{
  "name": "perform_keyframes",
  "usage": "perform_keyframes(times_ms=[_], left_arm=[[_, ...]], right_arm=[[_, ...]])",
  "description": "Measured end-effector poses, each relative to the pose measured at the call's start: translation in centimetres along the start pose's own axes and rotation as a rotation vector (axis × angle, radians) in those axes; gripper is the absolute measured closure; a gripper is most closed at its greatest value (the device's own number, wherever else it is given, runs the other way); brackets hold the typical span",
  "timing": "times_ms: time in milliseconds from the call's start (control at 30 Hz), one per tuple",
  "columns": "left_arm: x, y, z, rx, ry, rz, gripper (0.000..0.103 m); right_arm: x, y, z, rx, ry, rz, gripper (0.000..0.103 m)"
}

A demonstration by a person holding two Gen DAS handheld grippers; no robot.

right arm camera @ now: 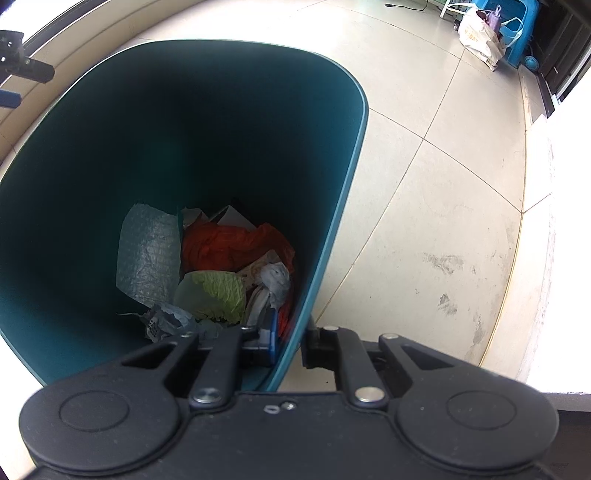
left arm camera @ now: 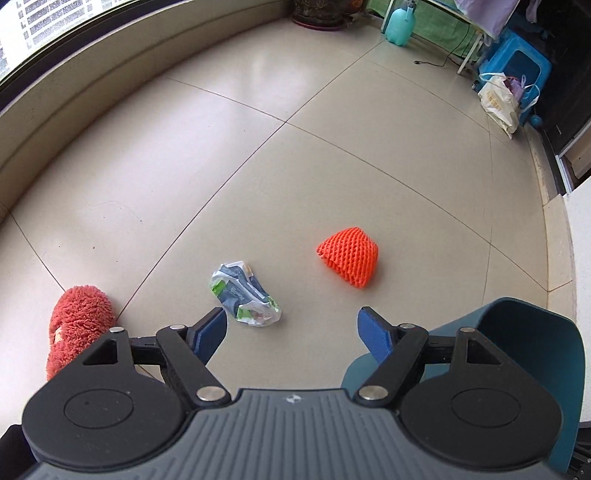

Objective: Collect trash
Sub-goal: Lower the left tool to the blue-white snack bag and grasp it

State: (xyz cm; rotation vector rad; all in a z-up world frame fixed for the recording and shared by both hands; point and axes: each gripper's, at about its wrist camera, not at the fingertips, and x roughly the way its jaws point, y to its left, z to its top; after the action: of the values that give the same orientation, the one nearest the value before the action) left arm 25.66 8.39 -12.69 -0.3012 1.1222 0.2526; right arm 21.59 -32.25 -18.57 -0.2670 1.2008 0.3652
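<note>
A crumpled blue-green-and-white wrapper (left arm camera: pixel 243 295) lies on the tiled floor just ahead of my left gripper (left arm camera: pixel 291 325). That gripper is open with nothing between its blue pads. An orange foam fruit net (left arm camera: pixel 349 258) sits on the floor a little further off to the right. The teal trash bin (left arm camera: pixel 535 350) stands at the right of the left wrist view. My right gripper (right arm camera: pixel 291 345) is shut on the bin's near rim, one finger inside and one outside. Inside the bin (right arm camera: pixel 184 129) are bubble wrap (right arm camera: pixel 147 251), an orange bag (right arm camera: pixel 229 247), a cabbage leaf (right arm camera: pixel 214 291) and crumpled paper.
A red fuzzy slipper (left arm camera: pixel 77 317) sits at the left by my left gripper. A low wall ledge (left arm camera: pixel 74 92) curves along the left. Far off stand a plant pot (left arm camera: pixel 317 14), a teal jug (left arm camera: pixel 399 26), a blue stool (left arm camera: pixel 517 66) and a white bag (left arm camera: pixel 498 99).
</note>
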Motion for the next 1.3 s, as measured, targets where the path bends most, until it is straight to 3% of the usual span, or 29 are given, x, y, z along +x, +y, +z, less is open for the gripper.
perform_keyframes(times_ms=[267, 467, 800, 933, 1000, 1067, 1300], left_arm=[[11.4, 3.1, 1.6, -0.099, 0.172, 0.072, 0.025], [18.9, 3.4, 1.9, -0.098, 0.248, 0.130, 0.025], [25.2, 2.9, 1.5, -0.025, 0.294, 0.207, 0.027], [25.6, 2.6, 0.8, 0.007, 0.320, 0.211, 0.064], [25.3, 2.4, 0.6, 0.022, 0.310, 0.221, 0.070], [24.6, 2.3, 0.4, 0.026, 0.296, 0.214, 0.083], [20.4, 2.1, -0.3, 0.033, 0.231, 0.203, 0.095]], right_arm=[[-0.1, -0.3, 0.0, 0.010, 0.005, 0.016, 0.091], [-0.3, -0.6, 0.0, 0.010, 0.011, 0.034, 0.091], [-0.6, -1.4, 0.5, 0.036, 0.027, 0.071, 0.090], [-0.7, -1.4, 0.5, 0.038, 0.031, 0.074, 0.090], [-0.5, -1.5, 0.6, 0.042, 0.034, 0.073, 0.090], [-0.5, -1.2, 0.6, 0.030, 0.031, 0.062, 0.090], [-0.1, -0.1, 0.3, 0.015, 0.017, 0.038, 0.091]])
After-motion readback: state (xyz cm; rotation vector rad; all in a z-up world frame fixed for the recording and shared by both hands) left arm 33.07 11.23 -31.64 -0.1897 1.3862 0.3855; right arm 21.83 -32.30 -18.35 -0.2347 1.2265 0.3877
